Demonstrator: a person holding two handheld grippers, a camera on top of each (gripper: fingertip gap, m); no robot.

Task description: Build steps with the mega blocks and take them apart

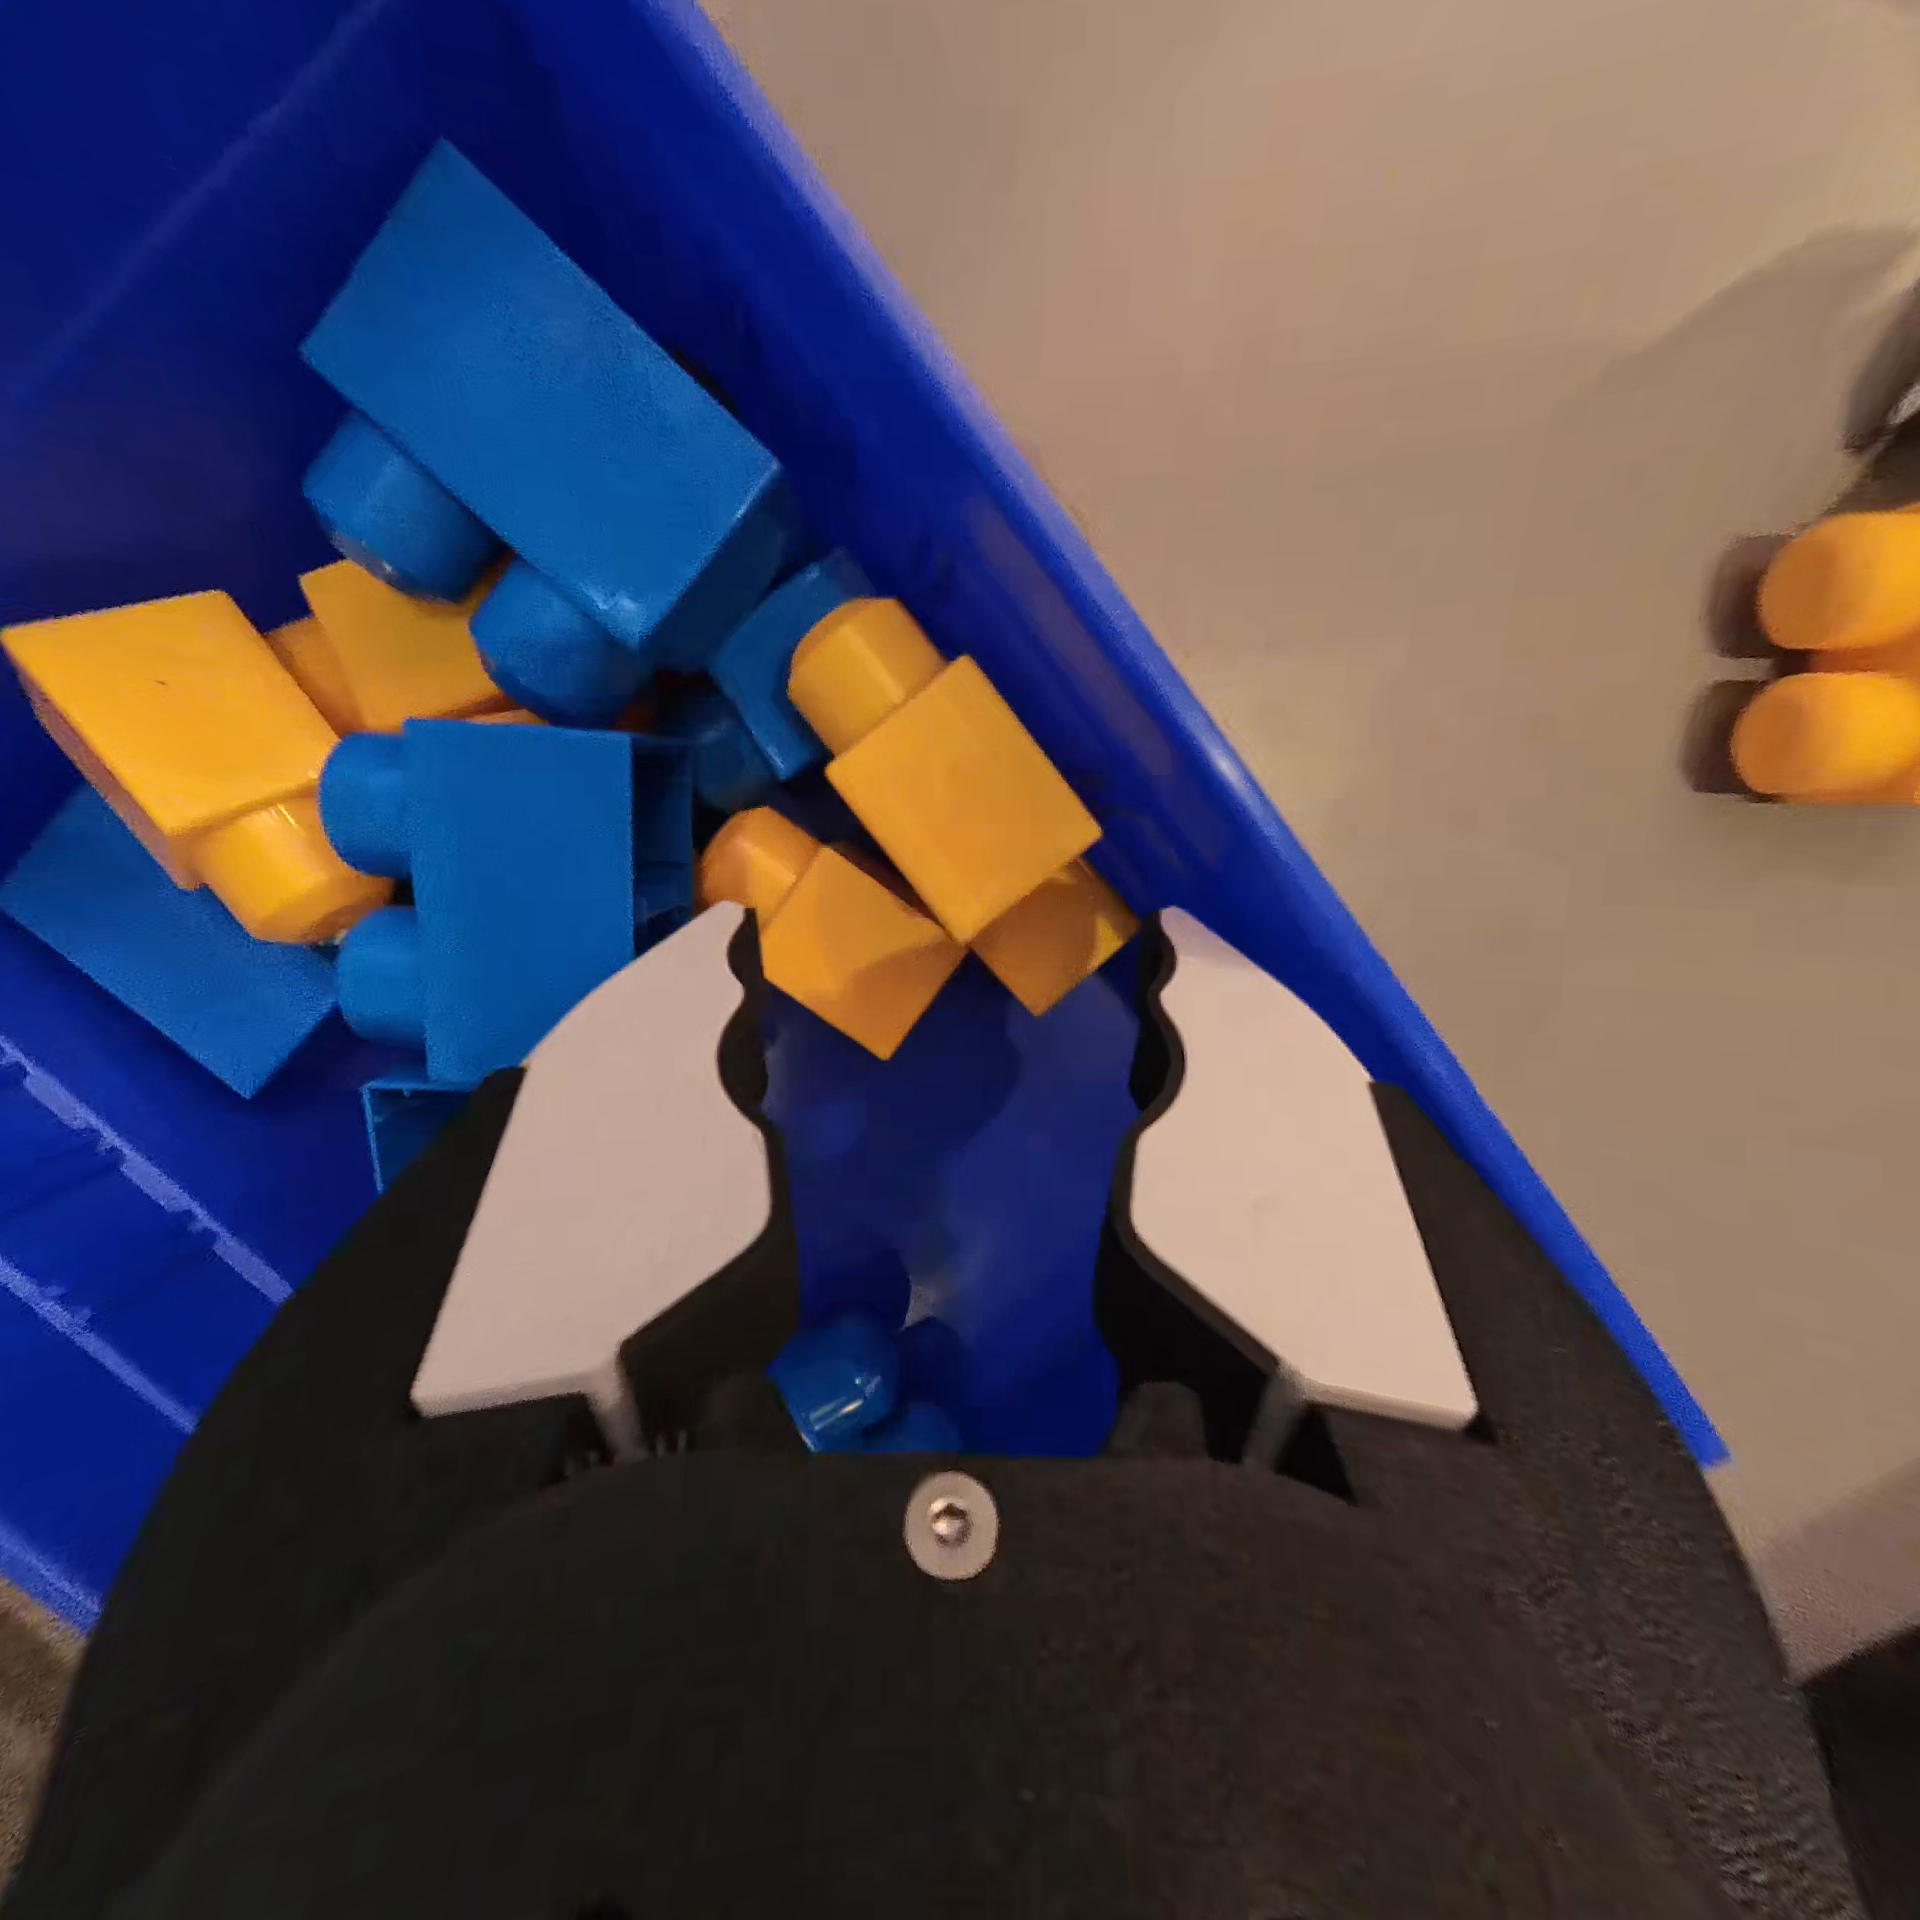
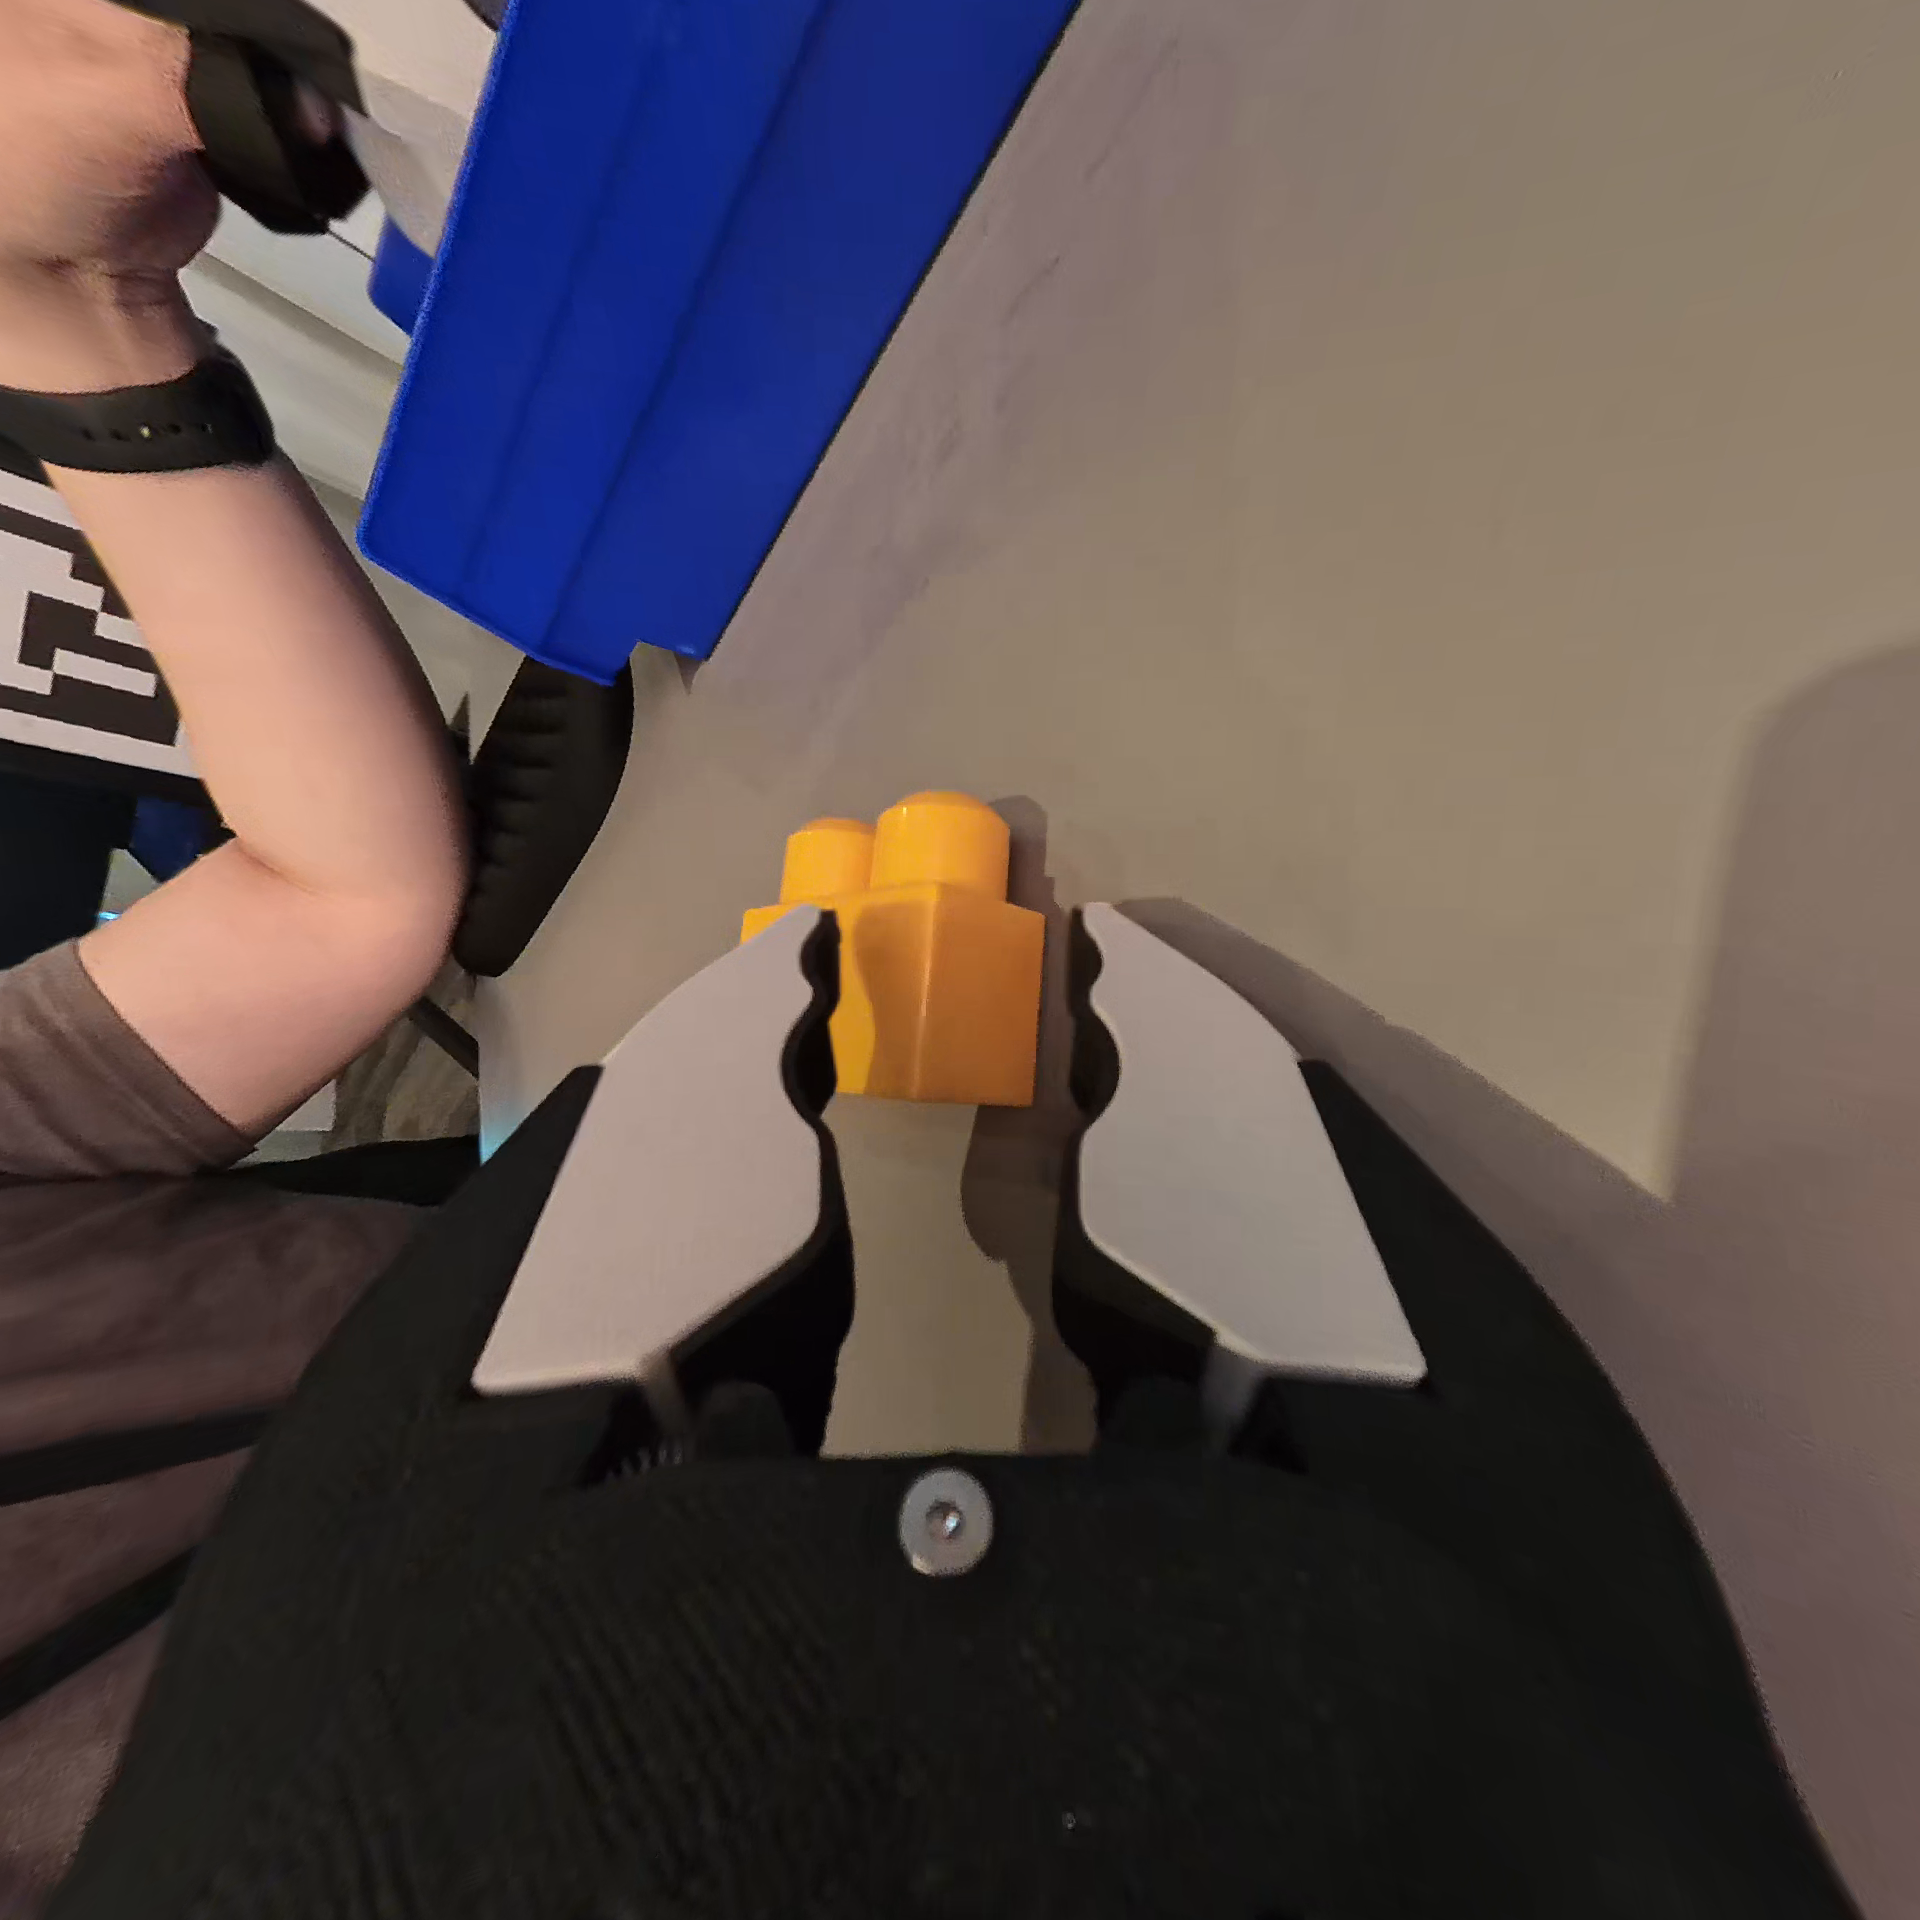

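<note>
Blur softens the right edge of the left wrist view, where a yellow block (image 1: 1839, 675) is cut off by the frame and only its two studs are seen, lying on the pale worktop (image 1: 1351, 364) well apart from the blue bin (image 1: 935, 436). Inside the bin a jumble of blue blocks (image 1: 540, 416) and yellow blocks (image 1: 956, 800) is seen; several are half buried under others, and one blue piece near the gripper base is mostly hidden. The left gripper (image 1: 951, 925) is held with its fingers wide apart over the bin's inside, nothing gripped — the nearest yellow pieces lie just beyond and between the fingertips, and contact cannot be made out.

In the right wrist view the right gripper (image 2: 951, 920) is spread around the upright yellow block (image 2: 935, 997) standing on the worktop (image 2: 1455, 520). The block's left side is hidden behind the left finger (image 2: 675, 1143), so touching there cannot be judged — a clear gap is seen beside the right finger (image 2: 1226, 1143). A person's forearm (image 2: 260, 727) with a black wristband (image 2: 135, 426) is seen beside the bin's outer wall (image 2: 644, 364)
</note>
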